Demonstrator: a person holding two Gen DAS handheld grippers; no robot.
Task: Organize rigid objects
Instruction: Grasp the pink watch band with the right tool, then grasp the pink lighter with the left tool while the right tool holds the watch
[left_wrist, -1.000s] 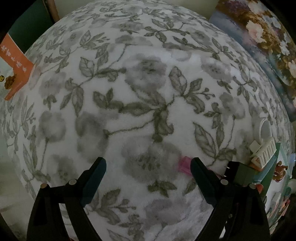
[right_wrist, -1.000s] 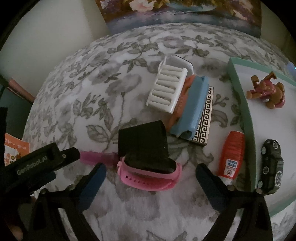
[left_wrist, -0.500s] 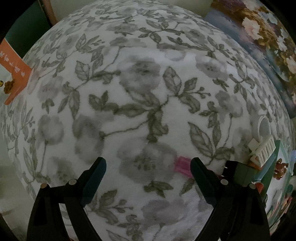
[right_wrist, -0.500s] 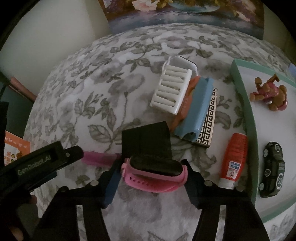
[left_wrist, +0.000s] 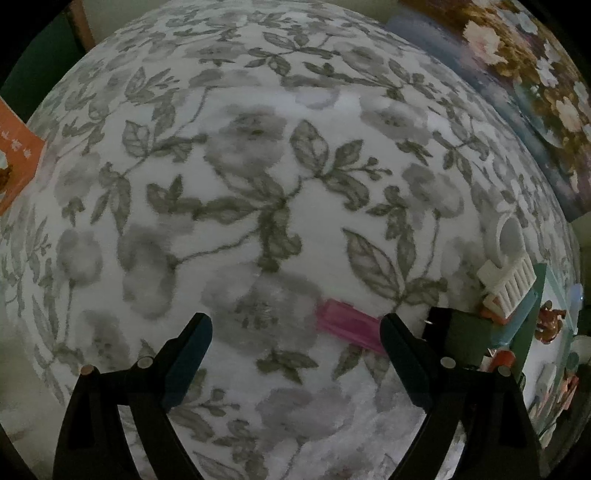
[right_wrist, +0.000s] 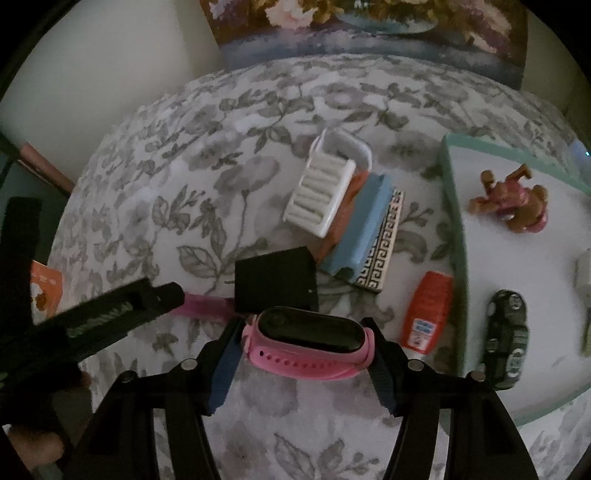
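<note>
The pink watch (right_wrist: 308, 345) is squeezed at both ends by the right gripper (right_wrist: 304, 363) just over the flowery tabletop (right_wrist: 207, 206), while the left gripper (left_wrist: 295, 345) is held wide open and empty.

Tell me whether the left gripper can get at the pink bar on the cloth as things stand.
Probably yes. The left gripper hangs over the cloth with its jaws wide and empty, and the pink bar lies just inside its right jaw with nothing on top. The right gripper, shut on the watch, sits close beside it.
</note>
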